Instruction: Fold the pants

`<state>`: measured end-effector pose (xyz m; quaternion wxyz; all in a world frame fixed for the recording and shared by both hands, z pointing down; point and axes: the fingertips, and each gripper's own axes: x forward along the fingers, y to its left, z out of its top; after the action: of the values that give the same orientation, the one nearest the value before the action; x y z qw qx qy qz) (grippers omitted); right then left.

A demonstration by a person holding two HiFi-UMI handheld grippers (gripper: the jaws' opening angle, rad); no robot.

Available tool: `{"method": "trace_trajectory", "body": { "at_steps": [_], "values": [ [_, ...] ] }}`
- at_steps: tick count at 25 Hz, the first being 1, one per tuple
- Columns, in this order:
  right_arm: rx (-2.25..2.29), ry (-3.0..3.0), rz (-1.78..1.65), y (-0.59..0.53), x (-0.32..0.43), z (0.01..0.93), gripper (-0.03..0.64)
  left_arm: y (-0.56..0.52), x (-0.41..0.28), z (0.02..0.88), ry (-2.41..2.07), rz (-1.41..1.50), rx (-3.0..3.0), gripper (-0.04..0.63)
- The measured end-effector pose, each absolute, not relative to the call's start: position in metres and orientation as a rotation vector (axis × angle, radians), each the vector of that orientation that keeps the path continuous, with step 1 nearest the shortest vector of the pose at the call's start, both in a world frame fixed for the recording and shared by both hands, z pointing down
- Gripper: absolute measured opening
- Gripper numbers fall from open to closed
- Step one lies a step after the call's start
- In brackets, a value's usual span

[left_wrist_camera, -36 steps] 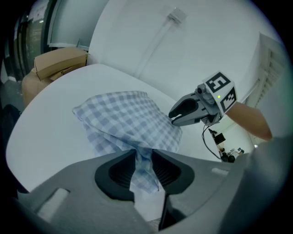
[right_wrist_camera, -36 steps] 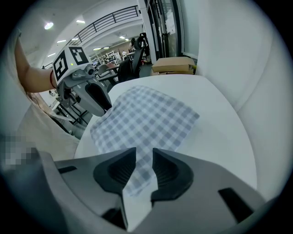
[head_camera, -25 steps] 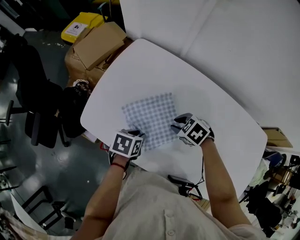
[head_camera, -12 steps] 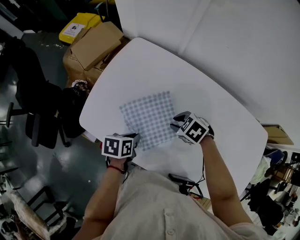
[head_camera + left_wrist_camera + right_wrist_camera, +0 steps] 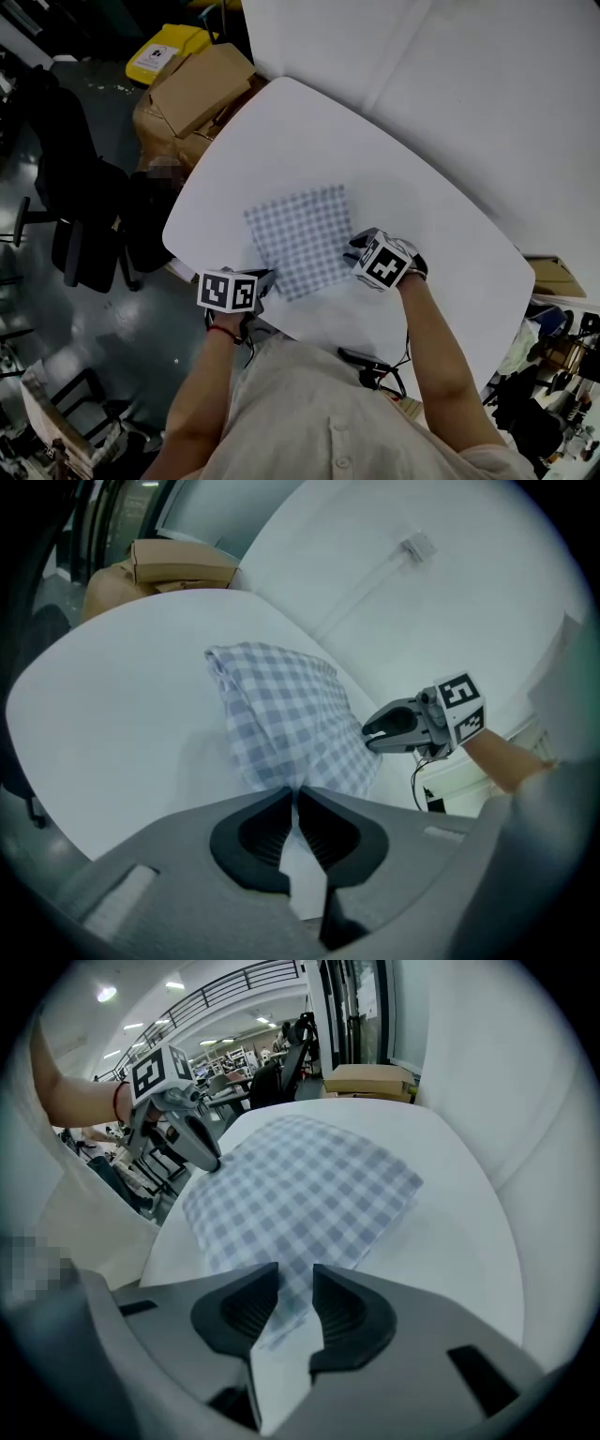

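white table, pants flat in the middle. left gripper has just snapped shut on their near corner; right gripper sits half open astride the near edge, not pinching yet, so i'd say the fold waits on it.

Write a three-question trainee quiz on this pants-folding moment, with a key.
1. True or false: the left gripper is shut on an edge of the checked pants.
2. What sits past the white table's far-left edge in the head view? A) cardboard boxes B) a laundry basket C) a stack of towels
3. Fill in: the right gripper has its jaws ____, with the pants' edge showing between them.
Key: 1 true; 2 A; 3 apart.
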<state>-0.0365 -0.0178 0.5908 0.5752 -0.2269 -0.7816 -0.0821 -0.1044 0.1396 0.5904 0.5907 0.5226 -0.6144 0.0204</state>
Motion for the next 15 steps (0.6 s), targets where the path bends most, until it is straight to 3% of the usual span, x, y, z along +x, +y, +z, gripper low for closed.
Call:
{"method": "trace_trajectory", "body": {
  "at_steps": [5,15],
  "values": [
    [-0.482,-1.871,-0.159,-0.024,-0.036,0.587,0.140,0.149,-0.099,0.599,-1.400,-0.051,1.169,0.028],
    [-0.420,-2.121,-0.132,-0.001,-0.037,0.524,0.139,0.145,-0.096,0.551,-1.581,0.178,1.317,0.028]
  ]
}}
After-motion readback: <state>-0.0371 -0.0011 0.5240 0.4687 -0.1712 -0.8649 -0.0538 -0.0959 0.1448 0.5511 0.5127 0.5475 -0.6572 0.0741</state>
